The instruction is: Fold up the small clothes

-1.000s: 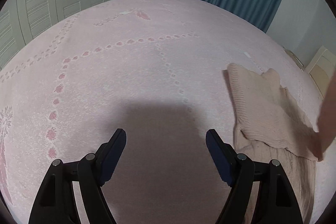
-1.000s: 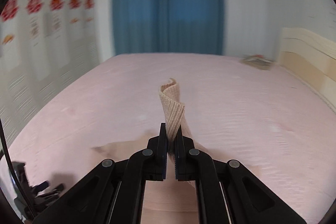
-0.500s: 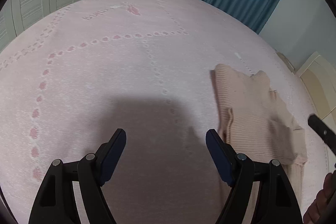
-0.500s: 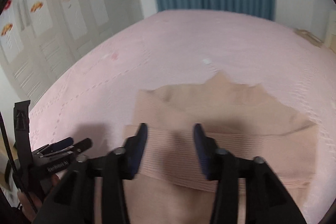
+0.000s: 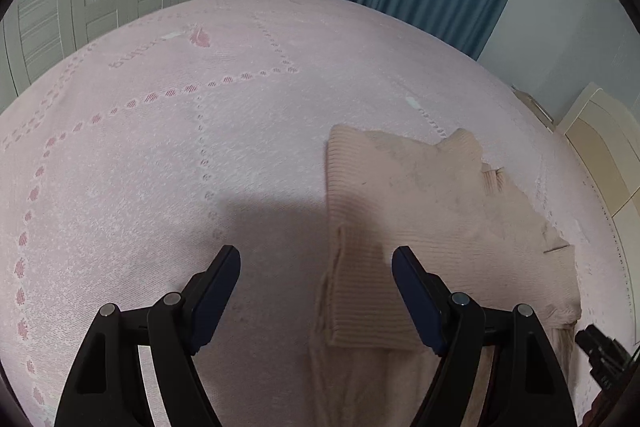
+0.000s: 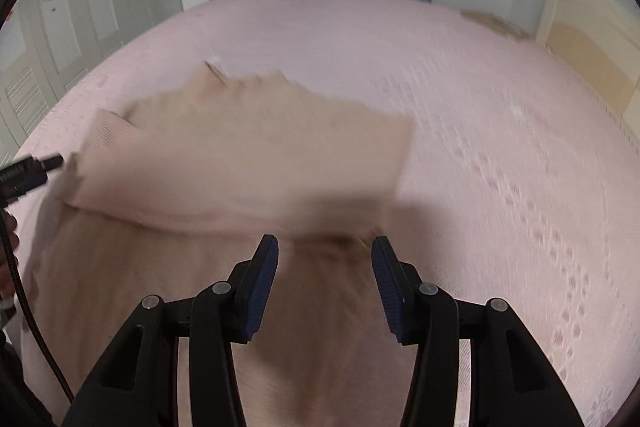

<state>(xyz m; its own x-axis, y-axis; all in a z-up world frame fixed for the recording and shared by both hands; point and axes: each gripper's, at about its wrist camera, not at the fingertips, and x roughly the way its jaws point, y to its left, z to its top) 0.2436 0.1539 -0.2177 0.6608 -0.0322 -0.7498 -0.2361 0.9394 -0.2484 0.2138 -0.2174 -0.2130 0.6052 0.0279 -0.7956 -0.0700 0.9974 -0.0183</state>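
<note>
The left gripper [image 5: 316, 275] hung with its jaws wide apart and nothing between them, over the near left edge of the beige knit garment [image 5: 416, 211]. The right gripper [image 6: 324, 269] was likewise spread and empty, poised above the garment's near part. The garment lay partly folded on the pink bedspread [image 5: 160, 155], towards the side of the bed nearest the headboard [image 5: 600, 147], with a ribbed band doubled over the lower layers.

The loose upper layer looked likely to slide or spring back, since nothing pinned it. A jaw closing low might have caught the bedspread along with the knit, or only one layer of it, and dragged the fold askew. The right wrist view was blurred, so edge positions there were uncertain.

Counted: two grippers, one garment, one bedspread, one headboard.
</note>
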